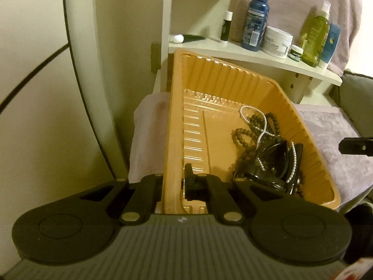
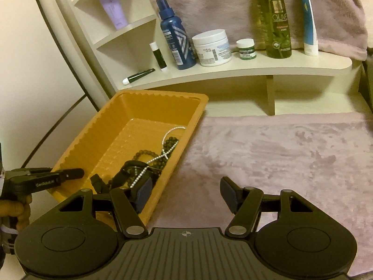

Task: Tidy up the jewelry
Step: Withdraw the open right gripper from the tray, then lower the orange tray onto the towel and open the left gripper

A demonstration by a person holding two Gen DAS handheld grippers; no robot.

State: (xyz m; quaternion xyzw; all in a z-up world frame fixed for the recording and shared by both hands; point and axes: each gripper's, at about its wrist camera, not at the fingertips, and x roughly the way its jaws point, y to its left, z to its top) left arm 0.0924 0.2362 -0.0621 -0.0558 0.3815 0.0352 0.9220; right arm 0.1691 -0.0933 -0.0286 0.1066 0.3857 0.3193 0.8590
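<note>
Tray [image 1: 177,107]: orange, frame centre; left gripper [image 1: 173,184] clamped on its near-left wall, likely steadying it.
Jewelry: pearl strand [image 1: 261,126], dark beads [image 1: 242,137] heaped lower right inside.
Right gripper [image 2: 184,196]: jaws parted, empty, straddling the tray's near wall.

We're in a home here, a bedroom or dressing corner by the look of it, though the fisheye view makes that hard to pin down. A cream corner shelf [image 2: 233,72] carries toiletries: a blue spray bottle [image 2: 176,37], a white cream jar [image 2: 212,46], a green olive-oil bottle [image 2: 274,18], a lip balm [image 2: 158,56]. A plush mauve blanket [image 2: 279,154] covers the surface below.
</note>
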